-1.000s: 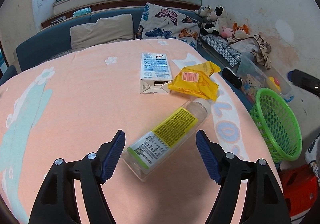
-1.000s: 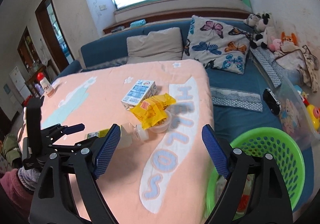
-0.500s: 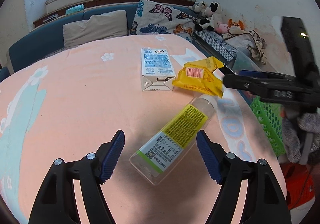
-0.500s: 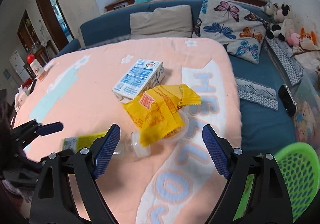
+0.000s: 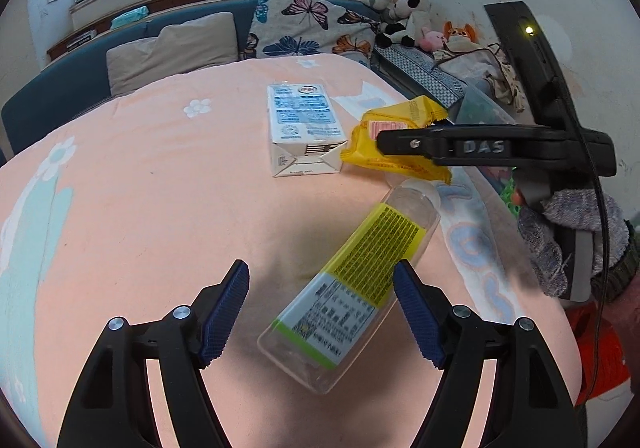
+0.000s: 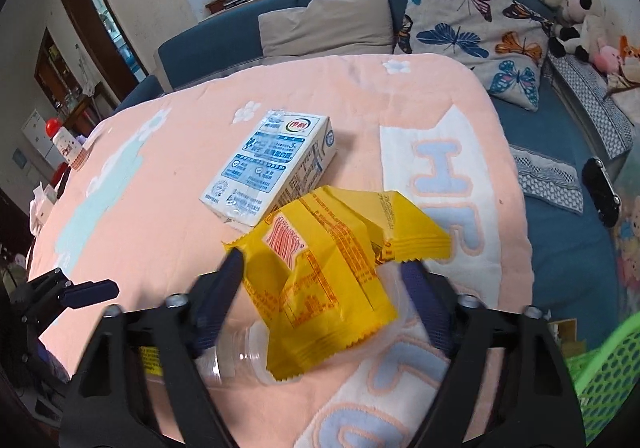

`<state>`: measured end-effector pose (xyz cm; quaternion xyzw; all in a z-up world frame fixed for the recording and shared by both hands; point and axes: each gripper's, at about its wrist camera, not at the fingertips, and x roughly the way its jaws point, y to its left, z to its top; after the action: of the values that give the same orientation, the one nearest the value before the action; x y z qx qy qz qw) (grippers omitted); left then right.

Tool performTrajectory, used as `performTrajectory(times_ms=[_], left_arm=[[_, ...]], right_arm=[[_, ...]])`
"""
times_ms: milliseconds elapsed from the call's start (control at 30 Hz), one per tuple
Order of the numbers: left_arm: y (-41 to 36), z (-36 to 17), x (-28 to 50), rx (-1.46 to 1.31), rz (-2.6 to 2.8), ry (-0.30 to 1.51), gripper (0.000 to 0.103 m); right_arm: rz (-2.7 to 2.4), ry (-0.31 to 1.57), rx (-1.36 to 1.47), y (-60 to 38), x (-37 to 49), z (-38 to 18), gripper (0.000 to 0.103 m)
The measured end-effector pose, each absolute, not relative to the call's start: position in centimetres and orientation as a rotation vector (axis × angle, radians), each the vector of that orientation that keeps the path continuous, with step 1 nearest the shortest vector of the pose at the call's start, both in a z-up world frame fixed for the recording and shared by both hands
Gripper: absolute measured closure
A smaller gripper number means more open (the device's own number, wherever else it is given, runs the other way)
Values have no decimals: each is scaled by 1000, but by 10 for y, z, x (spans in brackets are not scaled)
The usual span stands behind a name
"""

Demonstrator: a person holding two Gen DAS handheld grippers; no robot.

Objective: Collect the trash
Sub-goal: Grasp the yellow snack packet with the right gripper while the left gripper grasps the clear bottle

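Observation:
A clear plastic bottle (image 5: 352, 280) with a yellow and green label lies on the peach blanket (image 5: 160, 207). My left gripper (image 5: 322, 308) is open, and the bottle's bottom end lies between its blue pads without touching them. Farther back lie a white and blue milk carton (image 5: 300, 127) and a yellow snack wrapper (image 6: 328, 260). My right gripper (image 6: 324, 300) hangs low over the wrapper with its jaws closing. The wrapper sits between them and covers the bottle's neck (image 6: 240, 352). I see no pad pressing on it. One of the right gripper's fingers (image 5: 440, 145) crosses the left wrist view.
A green mesh basket (image 6: 600, 368) stands off the blanket's right edge. Behind are a blue sofa, a beige pillow (image 6: 328, 23), a butterfly cushion (image 6: 472, 27) and plush toys (image 6: 572, 15). A red-capped bottle (image 6: 68, 143) stands far left.
My right gripper came down and forward from near the basket to straddle the yellow wrapper, and its jaws narrowed. My left gripper edged slightly closer to the bottle.

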<state>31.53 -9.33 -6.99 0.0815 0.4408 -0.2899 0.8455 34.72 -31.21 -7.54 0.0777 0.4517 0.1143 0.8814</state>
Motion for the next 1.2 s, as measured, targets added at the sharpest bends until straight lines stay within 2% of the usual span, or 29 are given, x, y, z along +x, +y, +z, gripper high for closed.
performTrajectory(times_ms=[100, 300, 567, 767, 1200], left_arm=[[-99, -70, 317, 181, -624, 928, 31], [-115, -71, 315, 222, -660, 930, 31], [-136, -80, 315, 273, -694, 941, 31], [-141, -83, 315, 299, -683, 933, 35], [-150, -89, 318, 393, -689, 954, 35]], right_arm=[[237, 938, 173, -314, 347, -77, 51], [231, 909, 194, -322, 340, -72, 54], [238, 860, 227, -333, 323, -52, 55], [234, 841, 233, -343, 304, -40, 55], [208, 837, 236, -354, 275, -36, 55]])
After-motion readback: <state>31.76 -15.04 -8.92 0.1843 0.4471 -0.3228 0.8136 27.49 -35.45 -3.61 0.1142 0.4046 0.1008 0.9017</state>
